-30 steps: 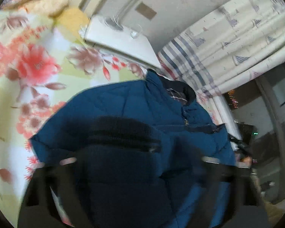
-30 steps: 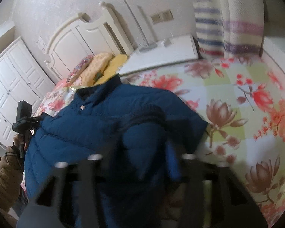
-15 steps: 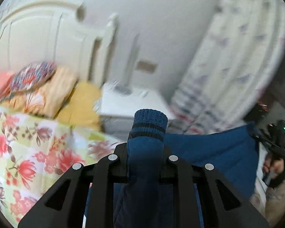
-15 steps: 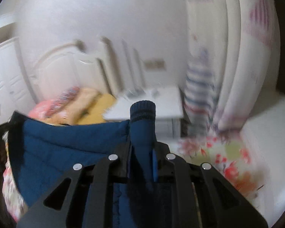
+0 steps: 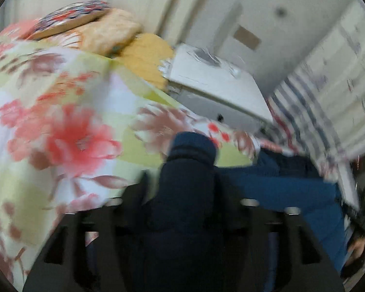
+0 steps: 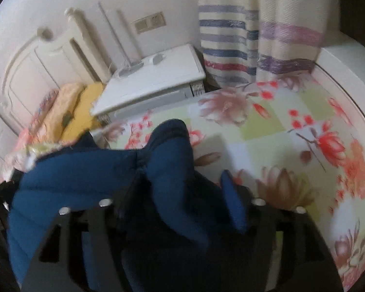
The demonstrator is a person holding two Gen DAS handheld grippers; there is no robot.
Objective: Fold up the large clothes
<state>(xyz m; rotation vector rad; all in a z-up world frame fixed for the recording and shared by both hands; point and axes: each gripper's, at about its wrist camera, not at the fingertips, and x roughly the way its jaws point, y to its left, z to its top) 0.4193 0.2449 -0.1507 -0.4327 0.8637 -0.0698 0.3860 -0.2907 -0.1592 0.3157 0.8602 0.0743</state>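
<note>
While both grippers tip down toward the bed, each one has a sleeve of the blue jacket [image 6: 80, 170] lying between its fingers. On the left, the left gripper [image 5: 185, 194] has just been opening its jaws, and the dark sleeve [image 5: 187, 170] with its knit cuff sits loose in the gap. The picture there is blurry, so I cannot tell if a pad touches the cloth. On the right, the right gripper [image 6: 182, 194] has also just been opening, and its sleeve [image 6: 172, 155] flops between the spread fingers. No words or labels can be read anywhere. The jacket lies on a bedspread [image 6: 292, 126] with big pink and red flowers. Yellow and orange pillows [image 5: 124, 39] are piled at the head of the bed. A white nightstand [image 6: 155, 82] stands beside the bed, and a striped curtain [image 6: 231, 39] hangs next to it.
</note>
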